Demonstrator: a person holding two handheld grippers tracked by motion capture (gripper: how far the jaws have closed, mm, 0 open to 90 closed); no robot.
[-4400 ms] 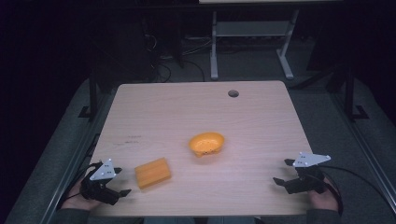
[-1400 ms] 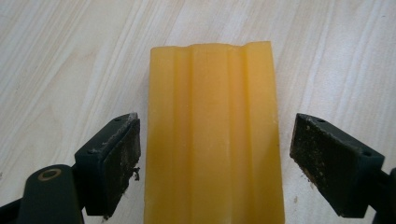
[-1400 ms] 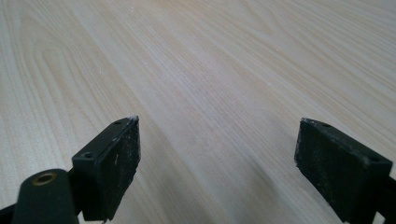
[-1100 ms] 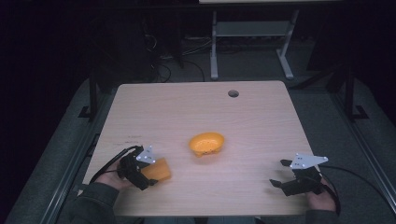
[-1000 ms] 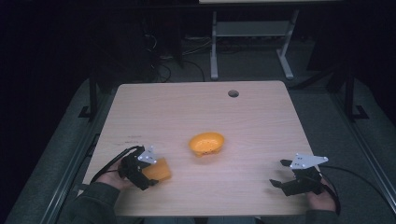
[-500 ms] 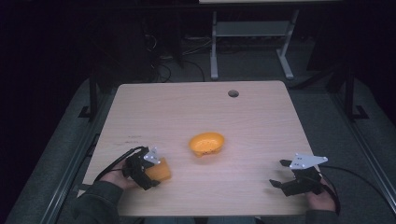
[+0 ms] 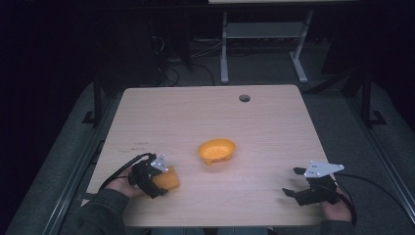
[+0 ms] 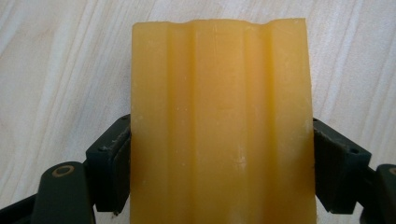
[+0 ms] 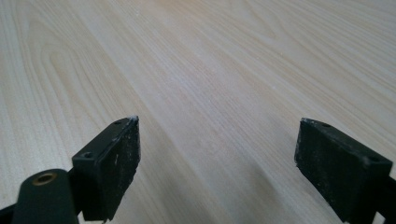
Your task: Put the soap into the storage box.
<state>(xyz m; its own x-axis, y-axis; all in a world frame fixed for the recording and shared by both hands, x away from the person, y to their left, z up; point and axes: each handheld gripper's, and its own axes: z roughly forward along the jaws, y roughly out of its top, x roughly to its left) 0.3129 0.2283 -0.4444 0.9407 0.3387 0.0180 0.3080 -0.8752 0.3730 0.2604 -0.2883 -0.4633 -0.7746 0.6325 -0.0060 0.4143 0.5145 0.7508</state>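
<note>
Tongs on the left [image 7: 152,180] are pressing from both sides on the pale orange, ribbed rectangular block [image 8: 219,126], which is lying at the near left part of the light wood-grain bench [image 7: 274,127]; in the left gripper view the two black jaws are sitting flush against the block's long edges, so the grip looks made and the step in hand is judged to be the grasp itself, with the lift not yet begun. In the high view the block [image 7: 166,178] is resting flat on the bench, near but apart from the orange shallow oval plastic dish [image 7: 217,151] sitting around the middle of the bench. Tongs on the right [image 7: 299,185] are waiting at the near right edge with jaws standing wide apart and nothing between them, only bare bench showing past them in the right gripper view. The block is looking waxy and slightly translucent, with shallow lengthwise grooves and soft ridges and a faintly scuffed, matt surface; it seems firm, perhaps a little slippery. The dish is looking smooth and thin-walled. A likely next move is raising the block clear and carrying it towards the dish, which is calling for steady squeeze and a level lift, since the smooth sides could be sliding between the hard jaw faces.
</note>
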